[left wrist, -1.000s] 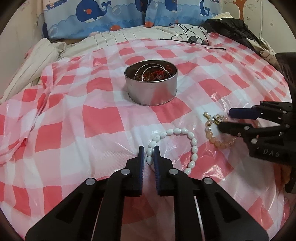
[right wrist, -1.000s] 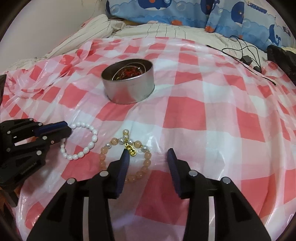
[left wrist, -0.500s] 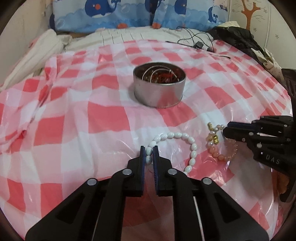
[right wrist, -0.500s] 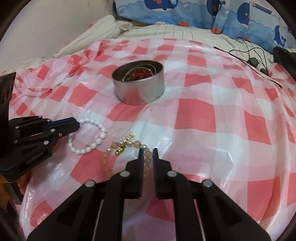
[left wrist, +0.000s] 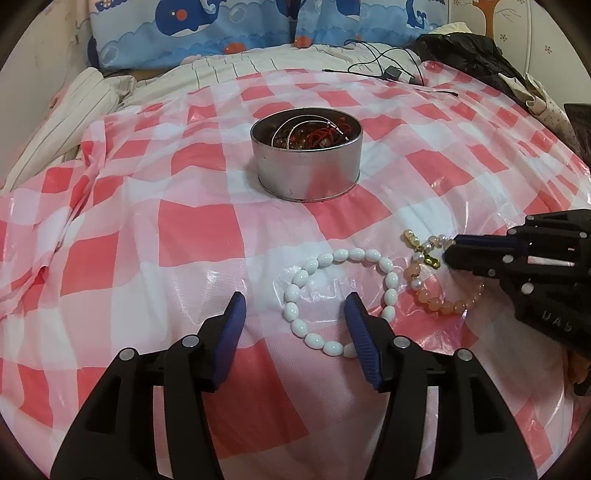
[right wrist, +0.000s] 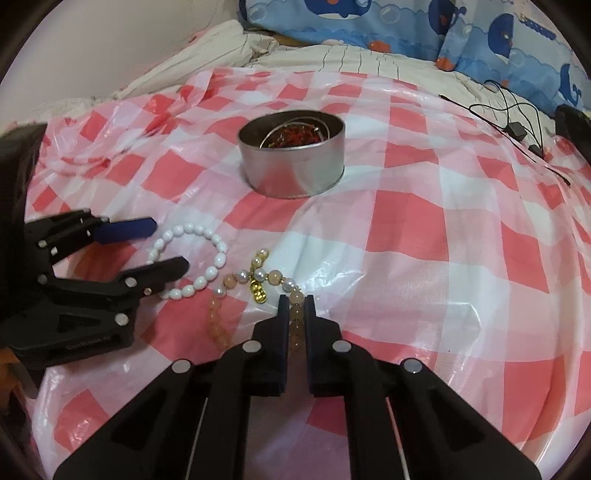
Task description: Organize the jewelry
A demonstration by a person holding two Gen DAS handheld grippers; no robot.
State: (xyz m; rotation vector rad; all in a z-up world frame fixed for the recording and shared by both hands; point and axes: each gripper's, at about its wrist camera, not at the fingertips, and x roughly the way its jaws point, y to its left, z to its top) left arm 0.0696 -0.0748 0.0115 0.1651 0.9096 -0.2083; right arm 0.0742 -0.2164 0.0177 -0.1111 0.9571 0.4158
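Note:
A white bead bracelet [left wrist: 317, 266] lies on the red-and-white checked sheet [left wrist: 192, 225]; it also shows in the right wrist view [right wrist: 218, 254]. My left gripper [left wrist: 293, 301] is open, its fingers either side of the bracelet's left half. A peach bead bracelet [left wrist: 439, 304] with pearls and a gold charm [right wrist: 258, 290] lies to its right. My right gripper [right wrist: 296, 301] is shut on the peach bracelet [right wrist: 295, 299]. A round metal tin [left wrist: 306, 160] holding other jewelry stands behind; it also shows in the right wrist view [right wrist: 291, 155].
Whale-print pillows [left wrist: 207, 33] and striped bedding [left wrist: 74, 110] lie behind the sheet. A black cable with a plug [left wrist: 388, 72] and dark clothing [left wrist: 476, 55] lie at the far right. The sheet is wrinkled at the left.
My left gripper, shut on the white bracelet before, has opened. My right gripper has closed from open onto the peach bracelet.

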